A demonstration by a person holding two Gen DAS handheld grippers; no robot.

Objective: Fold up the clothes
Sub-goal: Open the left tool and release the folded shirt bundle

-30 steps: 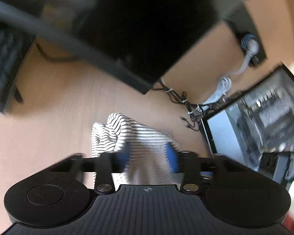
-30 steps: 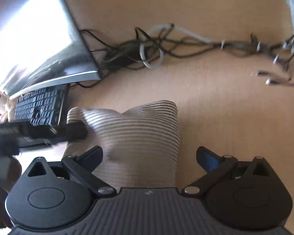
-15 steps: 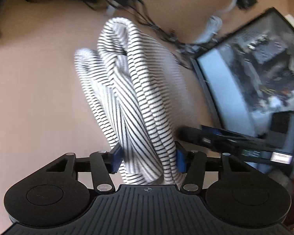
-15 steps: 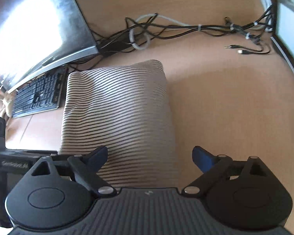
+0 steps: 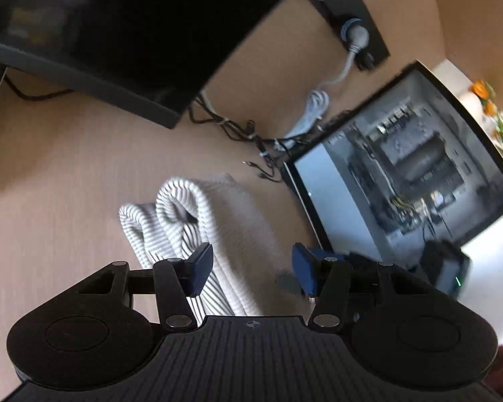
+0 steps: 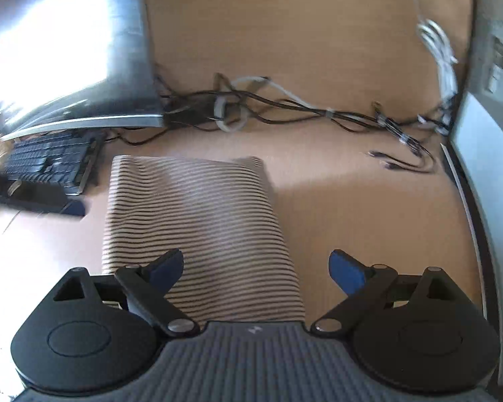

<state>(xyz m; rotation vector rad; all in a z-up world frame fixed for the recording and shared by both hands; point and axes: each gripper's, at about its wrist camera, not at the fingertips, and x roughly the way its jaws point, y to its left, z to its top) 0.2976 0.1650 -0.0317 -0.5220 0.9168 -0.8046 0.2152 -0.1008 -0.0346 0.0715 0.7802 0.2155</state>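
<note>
At the desk's [image 6: 352,207] left edge a keyboard [image 6: 47,164] sits under a monitor [image 6: 67,50]. The left gripper [image 5: 251,266] hangs spread and empty over the striped top [image 6: 198,234]. The top lies mid-desk as a neat rectangle with rolled layers along one side, so it looks folded already. The right gripper [image 6: 256,268] is also spread wide, gripping nothing. Cables [image 6: 318,114] trail along the back edge toward a second screen [image 5: 402,181] at the right edge.
</note>
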